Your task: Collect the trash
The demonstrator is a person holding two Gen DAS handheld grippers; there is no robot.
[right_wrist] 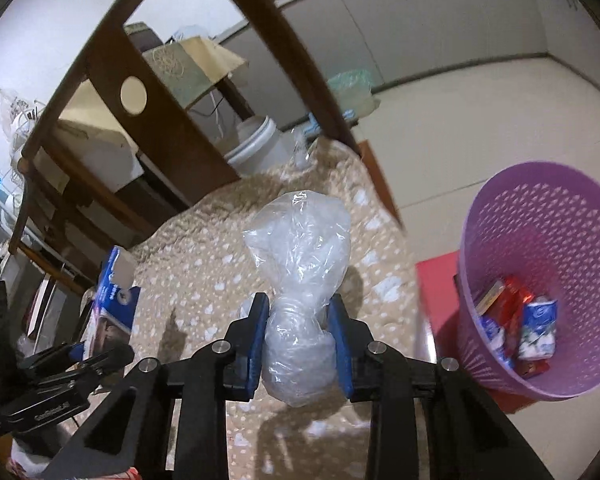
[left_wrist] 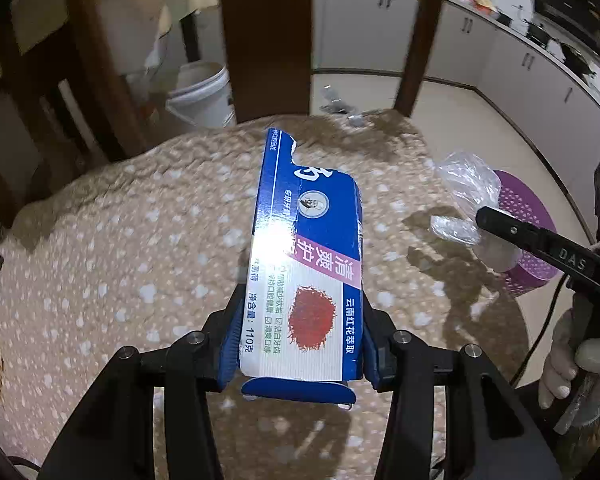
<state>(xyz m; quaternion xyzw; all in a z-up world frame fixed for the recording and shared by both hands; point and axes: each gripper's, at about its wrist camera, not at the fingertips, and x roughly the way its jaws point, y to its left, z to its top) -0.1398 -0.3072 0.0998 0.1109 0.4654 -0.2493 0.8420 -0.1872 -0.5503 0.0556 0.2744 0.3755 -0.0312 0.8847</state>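
Observation:
A torn blue and white toothpaste box (left_wrist: 308,248) is lifted above the spotted beige tablecloth (left_wrist: 120,260), and my left gripper (left_wrist: 302,344) is shut on its near end. The box (right_wrist: 116,292) also shows at the left edge of the right wrist view. My right gripper (right_wrist: 300,340) is shut on the lower part of a crumpled clear plastic bag (right_wrist: 300,248), held above the cloth (right_wrist: 204,264). In the left wrist view, that bag (left_wrist: 468,184) hangs at the right. A purple mesh basket (right_wrist: 540,216) stands beyond the table's right edge.
Red and blue-white wrappers (right_wrist: 516,320) lie in the basket, which rests on a red surface (right_wrist: 436,292). A dark wooden chair back (left_wrist: 268,40) rises behind the table, with a white bucket (left_wrist: 204,92) on the floor. Another clear wrapper (right_wrist: 300,148) lies near the table's far edge.

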